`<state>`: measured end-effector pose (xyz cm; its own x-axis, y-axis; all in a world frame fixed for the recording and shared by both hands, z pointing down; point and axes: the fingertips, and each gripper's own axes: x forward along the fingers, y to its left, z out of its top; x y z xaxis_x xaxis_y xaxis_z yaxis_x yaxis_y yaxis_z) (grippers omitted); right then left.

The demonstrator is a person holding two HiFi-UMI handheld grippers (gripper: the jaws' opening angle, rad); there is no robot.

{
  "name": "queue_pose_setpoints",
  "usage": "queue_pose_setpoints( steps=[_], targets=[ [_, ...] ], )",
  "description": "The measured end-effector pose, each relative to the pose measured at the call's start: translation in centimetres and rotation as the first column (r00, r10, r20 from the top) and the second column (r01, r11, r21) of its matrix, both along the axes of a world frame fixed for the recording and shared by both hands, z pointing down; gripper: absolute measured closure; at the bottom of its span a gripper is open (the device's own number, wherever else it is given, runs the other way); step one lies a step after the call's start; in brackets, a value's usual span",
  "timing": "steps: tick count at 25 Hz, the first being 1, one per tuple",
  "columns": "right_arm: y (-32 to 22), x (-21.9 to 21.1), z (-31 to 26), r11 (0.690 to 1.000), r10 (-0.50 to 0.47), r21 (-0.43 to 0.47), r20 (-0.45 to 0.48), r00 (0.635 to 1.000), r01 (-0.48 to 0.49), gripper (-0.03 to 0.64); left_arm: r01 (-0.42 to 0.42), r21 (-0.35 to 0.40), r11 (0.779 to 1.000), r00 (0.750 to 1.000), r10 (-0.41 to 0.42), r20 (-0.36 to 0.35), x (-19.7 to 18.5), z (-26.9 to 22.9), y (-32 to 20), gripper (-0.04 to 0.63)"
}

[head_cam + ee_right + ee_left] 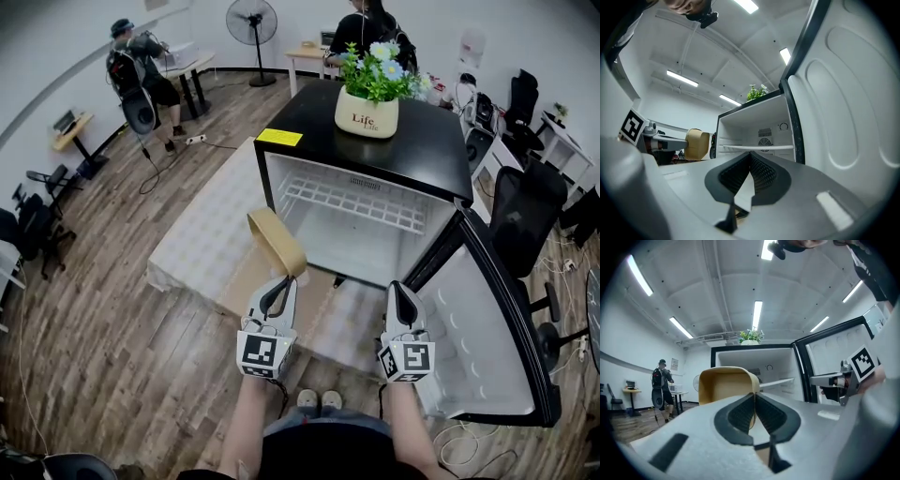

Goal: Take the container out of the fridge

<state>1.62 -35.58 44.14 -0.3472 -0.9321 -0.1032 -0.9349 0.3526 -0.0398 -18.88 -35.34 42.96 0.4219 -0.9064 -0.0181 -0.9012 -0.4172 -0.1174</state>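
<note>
A tan rectangular container (277, 241) hangs in the air in front of the open fridge (366, 202), outside its cavity. My left gripper (280, 292) is shut on the container's rim; in the left gripper view the container (726, 384) stands just beyond the pinching jaws (753, 408). My right gripper (402, 302) sits to the right, near the open fridge door (487, 328), shut with nothing between its jaws (751, 174). From the right gripper view the container (697, 143) shows at the left, held by the other gripper.
A potted plant (375, 89) stands on the fridge top. Inside is a white wire shelf (352, 202). The fridge stands on a pale mat (202, 234) over wooden floor. Desks, office chairs (525, 211), a fan (251, 23) and two people ring the room.
</note>
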Motion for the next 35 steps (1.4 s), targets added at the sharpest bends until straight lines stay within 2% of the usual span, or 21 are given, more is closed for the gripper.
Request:
queue_pose_setpoints(
  steps=[5, 35],
  targets=[
    [0.3, 0.8, -0.3, 0.999, 0.037, 0.011, 0.013, 0.999, -0.037, 0.618, 0.039, 0.012, 0.999, 0.998, -0.039, -0.039, -1.8, -0.5, 0.0, 0.58],
    [0.4, 0.7, 0.6, 0.999, 0.028, -0.021, 0.011, 1.0, -0.028, 0.615, 0.01, -0.006, 1.0, 1.0, -0.01, -0.018, -0.2, 0.2, 0.1, 0.578]
  ],
)
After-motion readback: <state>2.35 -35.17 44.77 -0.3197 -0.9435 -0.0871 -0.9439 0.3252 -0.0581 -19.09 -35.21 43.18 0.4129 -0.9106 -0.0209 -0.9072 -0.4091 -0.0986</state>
